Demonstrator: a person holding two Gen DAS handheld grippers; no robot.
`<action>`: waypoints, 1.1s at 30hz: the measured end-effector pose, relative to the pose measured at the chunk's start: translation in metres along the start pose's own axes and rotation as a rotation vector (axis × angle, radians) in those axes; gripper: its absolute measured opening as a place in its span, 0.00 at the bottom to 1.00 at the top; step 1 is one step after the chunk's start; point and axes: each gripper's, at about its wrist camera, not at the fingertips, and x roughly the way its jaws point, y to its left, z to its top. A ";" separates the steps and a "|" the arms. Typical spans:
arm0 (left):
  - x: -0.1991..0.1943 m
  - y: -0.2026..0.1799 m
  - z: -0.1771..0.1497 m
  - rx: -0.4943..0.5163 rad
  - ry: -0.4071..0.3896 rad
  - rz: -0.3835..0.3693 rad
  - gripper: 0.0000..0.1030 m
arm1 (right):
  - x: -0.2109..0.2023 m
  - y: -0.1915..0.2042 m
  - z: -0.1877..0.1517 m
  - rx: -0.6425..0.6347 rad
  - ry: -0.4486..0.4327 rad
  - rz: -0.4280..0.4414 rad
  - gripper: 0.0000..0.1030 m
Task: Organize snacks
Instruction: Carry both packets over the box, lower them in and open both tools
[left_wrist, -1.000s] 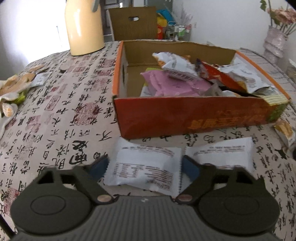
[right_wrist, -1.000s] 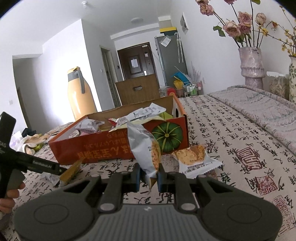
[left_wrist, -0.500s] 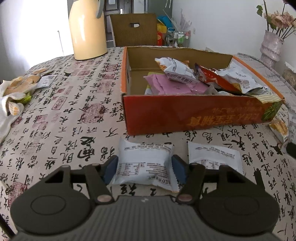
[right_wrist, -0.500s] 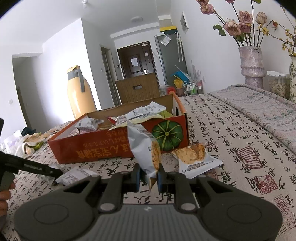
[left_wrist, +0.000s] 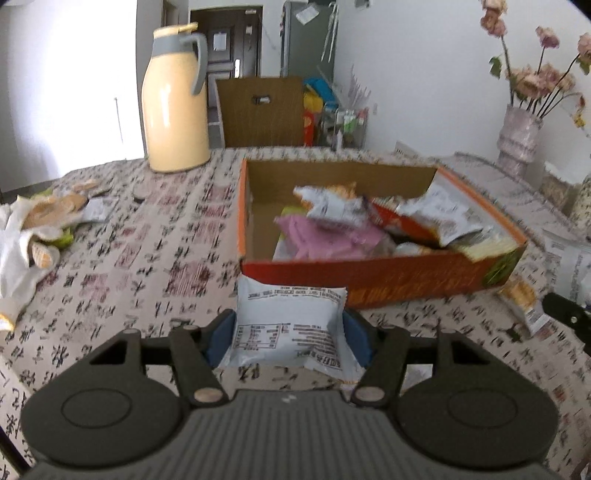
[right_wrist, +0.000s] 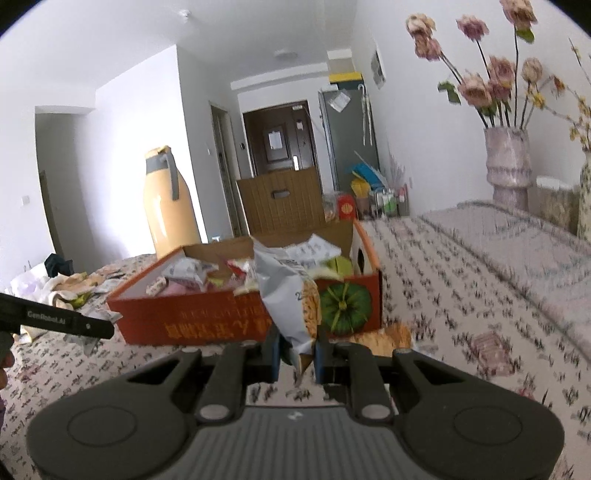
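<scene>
My left gripper (left_wrist: 289, 332) is shut on a white snack packet (left_wrist: 291, 306) with printed text, held just above the tablecloth in front of the orange cardboard box (left_wrist: 369, 284). The box holds several snack bags, among them a pink one (left_wrist: 325, 236). My right gripper (right_wrist: 297, 350) is shut on the lower edge of a silver and orange snack bag (right_wrist: 291, 291), which stands upright before the same box (right_wrist: 207, 321) near its pumpkin picture. A cracker packet (right_wrist: 391, 336) lies on the table beside the box's corner.
A yellow thermos jug (left_wrist: 173, 107) stands at the table's far left. Wrappers and a white cloth (left_wrist: 33, 229) lie at the left edge. A flower vase (left_wrist: 521, 136) stands far right. A wooden chair back (left_wrist: 262, 110) rises behind the table.
My left gripper closed on the white packet and lifted it off the table toward the box. The right gripper kept its grip on the silver bag and barely moved.
</scene>
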 end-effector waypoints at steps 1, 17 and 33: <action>-0.003 -0.002 0.003 0.000 -0.013 -0.004 0.62 | 0.000 0.002 0.004 -0.004 -0.011 0.003 0.16; -0.006 -0.037 0.062 -0.011 -0.154 -0.046 0.63 | 0.036 0.030 0.075 -0.097 -0.122 0.019 0.16; 0.057 -0.044 0.087 -0.043 -0.157 0.054 0.63 | 0.119 0.021 0.090 -0.069 -0.090 0.001 0.16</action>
